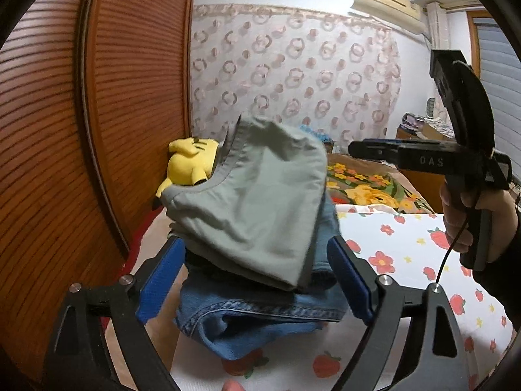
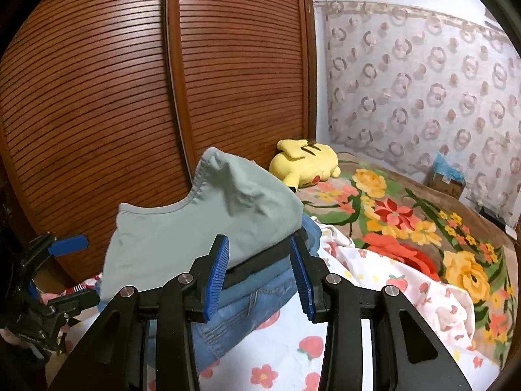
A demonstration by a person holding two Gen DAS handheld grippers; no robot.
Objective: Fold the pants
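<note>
We see the grey pants [image 1: 257,202] folded atop a denim stack [image 1: 260,319] on the bed [image 1: 407,260]. Left tongs [image 1: 254,280] wide open, gripping nothing; right tongs [image 2: 260,277] half open, empty. Fabric judged soft, light, floppy: we would grip a seamed edge

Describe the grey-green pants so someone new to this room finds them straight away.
Start at the brown slatted wardrobe doors, then drop to the bed's strawberry-print sheet in front of them. A small stack of folded clothes sits there; the grey-green pants are its top layer, plain and pale, unlike the blue denim jeans underneath.
</note>
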